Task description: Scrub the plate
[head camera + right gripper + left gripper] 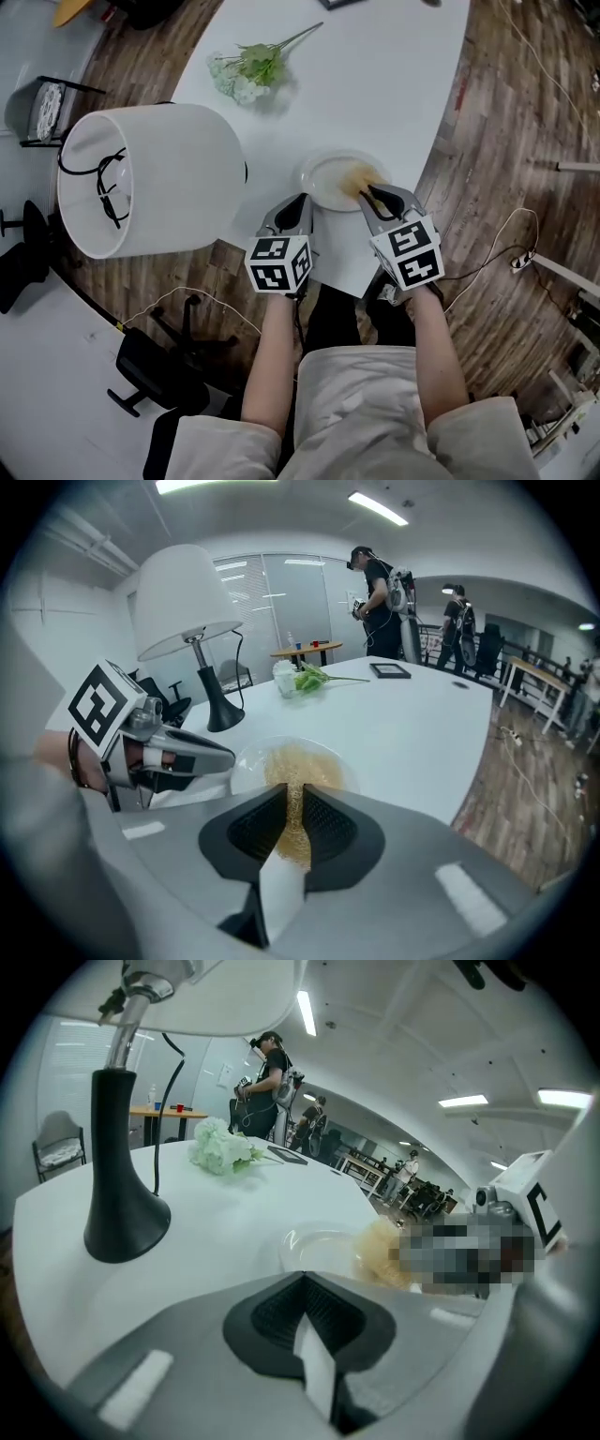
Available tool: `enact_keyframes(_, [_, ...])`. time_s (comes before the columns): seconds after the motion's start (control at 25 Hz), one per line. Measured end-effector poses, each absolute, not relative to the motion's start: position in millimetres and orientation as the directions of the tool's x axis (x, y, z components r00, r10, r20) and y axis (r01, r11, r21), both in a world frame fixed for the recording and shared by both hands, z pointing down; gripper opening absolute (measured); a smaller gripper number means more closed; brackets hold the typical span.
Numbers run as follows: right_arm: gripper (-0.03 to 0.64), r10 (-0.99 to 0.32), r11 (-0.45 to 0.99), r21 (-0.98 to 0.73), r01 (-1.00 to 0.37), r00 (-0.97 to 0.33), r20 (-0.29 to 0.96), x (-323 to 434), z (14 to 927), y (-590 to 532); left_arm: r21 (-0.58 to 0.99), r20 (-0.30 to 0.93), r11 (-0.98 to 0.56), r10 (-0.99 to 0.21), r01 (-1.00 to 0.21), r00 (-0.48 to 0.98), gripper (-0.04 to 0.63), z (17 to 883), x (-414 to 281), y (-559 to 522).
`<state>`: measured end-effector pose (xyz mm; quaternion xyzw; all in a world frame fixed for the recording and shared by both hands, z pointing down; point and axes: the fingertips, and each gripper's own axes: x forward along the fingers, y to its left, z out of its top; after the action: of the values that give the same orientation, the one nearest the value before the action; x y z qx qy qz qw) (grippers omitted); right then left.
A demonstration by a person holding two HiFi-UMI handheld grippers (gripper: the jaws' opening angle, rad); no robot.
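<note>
the plate (pixel 328 183) sits on the white table (pixel 384 84), near the edge closest to the person. a tan scrubbing pad (pixel 296 769) lies on the plate's right half, pinched between the jaws of the right gripper (pixel 377 194). the left gripper (pixel 296 208) hangs just beside the plate's left rim, jaws pressed together on nothing. a lamp (pixel 155 178) stands to the left and a bunch of flowers (pixel 248 70) lies farther back.

The plate (pixel 323 185) is white, the sponge (pixel 358 175) tan, the lampshade (pixel 183 173) white.
</note>
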<state>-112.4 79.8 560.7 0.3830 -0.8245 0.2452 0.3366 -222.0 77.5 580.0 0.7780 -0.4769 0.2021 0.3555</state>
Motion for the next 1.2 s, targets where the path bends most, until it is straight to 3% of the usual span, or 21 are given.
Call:
enact_keyframes(0.24, [0.075, -0.573, 0.526, -0.06, -0.848, -0.406, 0.712, -41, 536, 92, 0.255, 0.651, -0.298, -0.651, -0.92, 0.391, 0.002, 582, -225, 77])
enact_keyframes(0.56, [0.075, -0.638, 0.468, -0.215, -0.857, -0.496, 0.589, 26, 502, 158, 0.125, 0.591, -0.259, -0.756, -0.958, 0.282, 0.0, 534, -199, 126])
enact_keyframes(1.04, [0.069, -0.629, 0.495, -0.318, -0.809, -0.586, 0.511, -18, 453, 205, 0.229, 0.549, -0.005, -0.825, -0.973, 0.133, 0.0, 435, -147, 243])
enact_keyframes(1.2, [0.067, -0.62, 0.507, -0.305, -0.806, -0.588, 0.519, -35, 452, 223, 0.231, 0.545, -0.043, -0.822, -0.972, 0.166, 0.002, 427, -149, 263])
